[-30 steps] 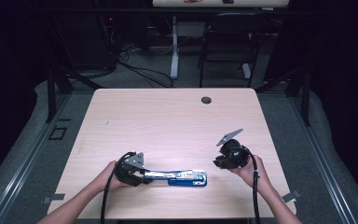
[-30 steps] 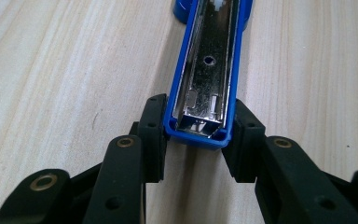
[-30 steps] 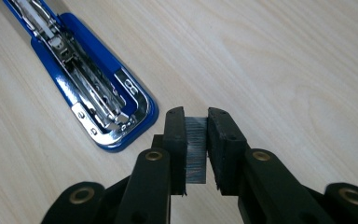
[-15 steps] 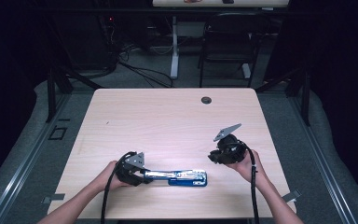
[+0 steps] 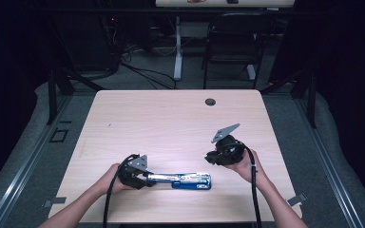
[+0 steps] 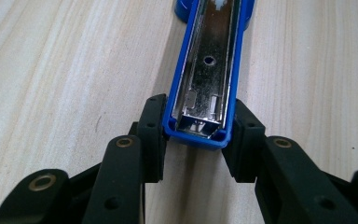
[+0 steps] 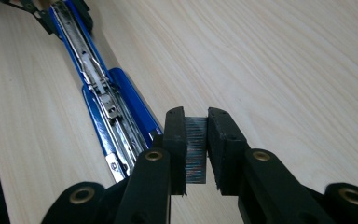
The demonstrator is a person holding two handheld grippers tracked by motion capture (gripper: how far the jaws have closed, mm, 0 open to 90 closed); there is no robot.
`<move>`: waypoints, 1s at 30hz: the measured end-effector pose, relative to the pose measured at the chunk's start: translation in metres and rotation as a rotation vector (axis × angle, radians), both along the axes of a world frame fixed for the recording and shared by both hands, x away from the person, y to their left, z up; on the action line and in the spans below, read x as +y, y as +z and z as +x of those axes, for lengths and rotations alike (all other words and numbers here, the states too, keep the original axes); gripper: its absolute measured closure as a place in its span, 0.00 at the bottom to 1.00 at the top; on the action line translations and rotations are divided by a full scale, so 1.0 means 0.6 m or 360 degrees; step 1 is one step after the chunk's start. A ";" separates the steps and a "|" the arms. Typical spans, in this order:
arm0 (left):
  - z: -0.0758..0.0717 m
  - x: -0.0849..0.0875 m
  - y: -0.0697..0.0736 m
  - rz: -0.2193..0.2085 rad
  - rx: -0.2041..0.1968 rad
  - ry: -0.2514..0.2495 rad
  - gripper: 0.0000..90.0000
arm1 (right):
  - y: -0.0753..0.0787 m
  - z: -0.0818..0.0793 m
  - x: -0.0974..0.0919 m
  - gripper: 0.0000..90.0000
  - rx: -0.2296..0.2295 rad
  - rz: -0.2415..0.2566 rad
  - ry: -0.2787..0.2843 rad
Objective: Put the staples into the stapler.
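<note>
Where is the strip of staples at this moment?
In the right gripper view the strip of staples is pinched between the right gripper jaws, just right of the opened blue stapler, above the wooden table.

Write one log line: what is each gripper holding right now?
left gripper: shut on open blue stapler | right gripper: shut on staple strip | table: stapler flat

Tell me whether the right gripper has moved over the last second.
Yes. In the high view the right gripper has shifted slightly left, away from the table's right edge, toward the open stapler.
</note>
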State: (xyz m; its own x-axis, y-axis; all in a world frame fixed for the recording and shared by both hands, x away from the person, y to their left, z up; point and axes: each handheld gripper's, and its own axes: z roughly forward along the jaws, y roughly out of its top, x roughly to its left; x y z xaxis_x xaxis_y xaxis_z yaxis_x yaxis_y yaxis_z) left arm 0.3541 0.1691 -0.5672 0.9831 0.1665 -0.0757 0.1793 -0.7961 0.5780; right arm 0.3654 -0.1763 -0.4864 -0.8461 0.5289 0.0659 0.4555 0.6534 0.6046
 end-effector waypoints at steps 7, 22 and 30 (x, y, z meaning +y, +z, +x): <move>0.000 0.000 -0.001 -0.0013 -0.0011 0.0014 0.71 | 0.002 -0.006 0.016 0.87 -0.0023 0.0000 0.0102; -0.001 -0.002 -0.001 -0.0004 -0.0030 0.0018 0.71 | -0.018 -0.016 0.045 0.87 0.0003 -0.0021 0.0338; 0.000 -0.002 0.001 0.0013 -0.0026 0.0006 0.71 | -0.035 -0.020 0.050 0.87 0.0003 -0.0068 0.0433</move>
